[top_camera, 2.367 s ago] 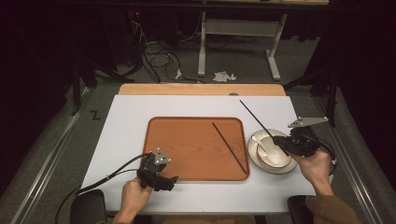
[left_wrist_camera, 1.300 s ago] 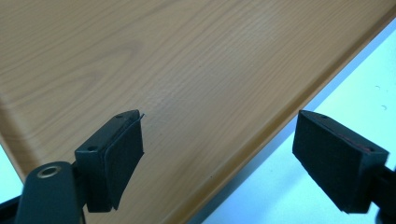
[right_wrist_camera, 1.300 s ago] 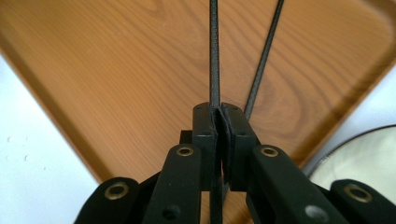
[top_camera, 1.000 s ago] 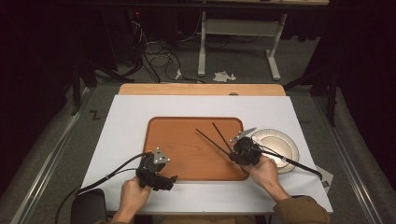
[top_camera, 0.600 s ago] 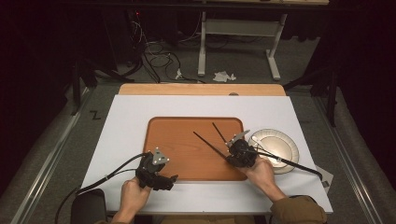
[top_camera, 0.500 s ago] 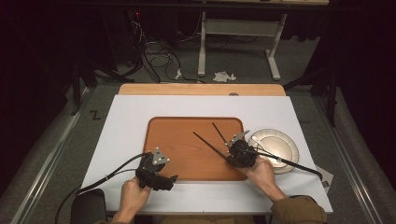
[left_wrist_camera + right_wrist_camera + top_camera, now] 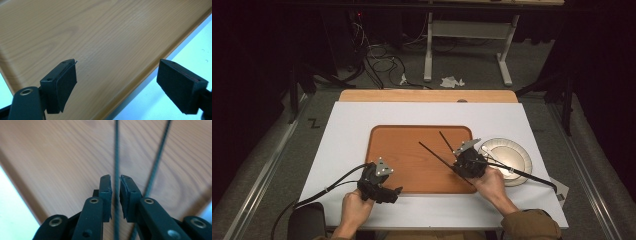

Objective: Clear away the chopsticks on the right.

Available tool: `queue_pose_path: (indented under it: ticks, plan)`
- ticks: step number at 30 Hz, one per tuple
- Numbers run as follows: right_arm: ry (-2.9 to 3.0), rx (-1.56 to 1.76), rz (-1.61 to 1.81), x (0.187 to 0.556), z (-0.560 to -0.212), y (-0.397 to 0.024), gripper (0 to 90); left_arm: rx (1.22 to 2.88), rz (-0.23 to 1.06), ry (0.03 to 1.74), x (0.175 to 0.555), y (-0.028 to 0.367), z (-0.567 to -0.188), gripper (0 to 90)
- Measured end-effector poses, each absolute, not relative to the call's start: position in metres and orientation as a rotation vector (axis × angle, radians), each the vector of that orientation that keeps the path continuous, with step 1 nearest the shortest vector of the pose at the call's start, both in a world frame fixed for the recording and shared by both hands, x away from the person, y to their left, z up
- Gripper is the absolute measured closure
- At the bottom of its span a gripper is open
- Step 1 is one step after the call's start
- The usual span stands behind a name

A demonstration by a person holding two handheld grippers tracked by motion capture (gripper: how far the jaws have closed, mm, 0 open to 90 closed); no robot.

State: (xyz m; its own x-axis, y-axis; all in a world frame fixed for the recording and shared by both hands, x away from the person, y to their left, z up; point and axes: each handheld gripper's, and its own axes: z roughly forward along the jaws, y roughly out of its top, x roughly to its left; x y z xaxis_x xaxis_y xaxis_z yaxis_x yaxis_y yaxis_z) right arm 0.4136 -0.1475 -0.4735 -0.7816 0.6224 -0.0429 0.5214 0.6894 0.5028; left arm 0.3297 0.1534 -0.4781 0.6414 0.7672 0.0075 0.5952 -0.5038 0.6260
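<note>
Over the right half of the shallow brown wooden tray (image 7: 412, 165), the right gripper (image 7: 115, 185) is letting go of a thin black chopstick (image 7: 116, 157).

Its jaws have just been opening, and a narrow gap now shows on each side of the stick that runs between the pads. A second thin black chopstick (image 7: 157, 162) lies just beside it on the tray, converging toward the near end. If the gripper lifts crookedly, a pad could drag the freed stick onto its neighbour or roll it toward the tray's rim. The left gripper (image 7: 117, 77) hovers spread wide and empty above the tray's near left corner. A round cream ceramic plate (image 7: 512, 155) sits right of the tray.
</note>
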Motion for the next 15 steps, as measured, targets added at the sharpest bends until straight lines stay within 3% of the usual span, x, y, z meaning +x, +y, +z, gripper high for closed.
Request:
queue_pose_path:
  ticks: [15]
  plan:
    - [2.756,0.856,0.629,0.414,-0.486,-0.132,84.1,2.284,0.378,1.055,0.328,0.153,-0.479,16.5]
